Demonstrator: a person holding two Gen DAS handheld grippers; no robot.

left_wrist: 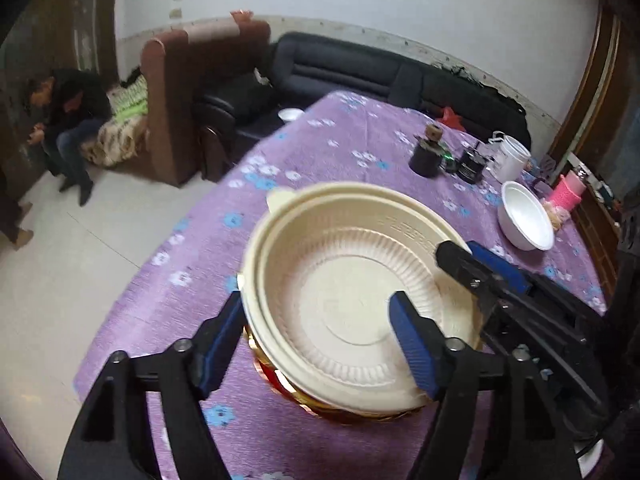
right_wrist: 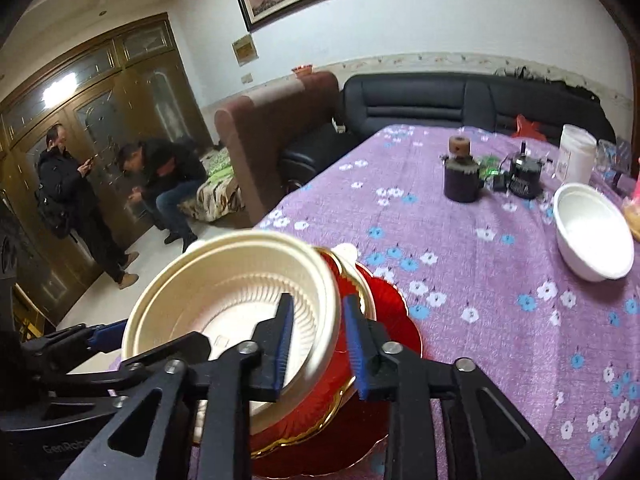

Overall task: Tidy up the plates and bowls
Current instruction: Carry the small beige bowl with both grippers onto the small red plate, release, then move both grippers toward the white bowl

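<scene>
A cream ribbed plastic bowl (left_wrist: 344, 280) sits nested in another cream bowl on top of red, gold-rimmed plates (right_wrist: 384, 312) on the purple flowered tablecloth (left_wrist: 320, 148). My left gripper (left_wrist: 316, 336) is open, its fingers straddling the bowl's near rim, one outside on the left, one inside. My right gripper (right_wrist: 316, 344) has its jaws around the cream bowl's (right_wrist: 224, 292) right rim with a little gap showing; it also shows in the left wrist view (left_wrist: 472, 256). A white bowl (right_wrist: 592, 232) lies apart at the right, also seen in the left wrist view (left_wrist: 524, 216).
Two dark jars (right_wrist: 462, 176) and a white tub (right_wrist: 576, 156) stand at the table's far side. A pink item (left_wrist: 566, 194) sits at the right edge. Sofas (right_wrist: 440, 100) stand beyond the table; two people (right_wrist: 168, 184) are by the door.
</scene>
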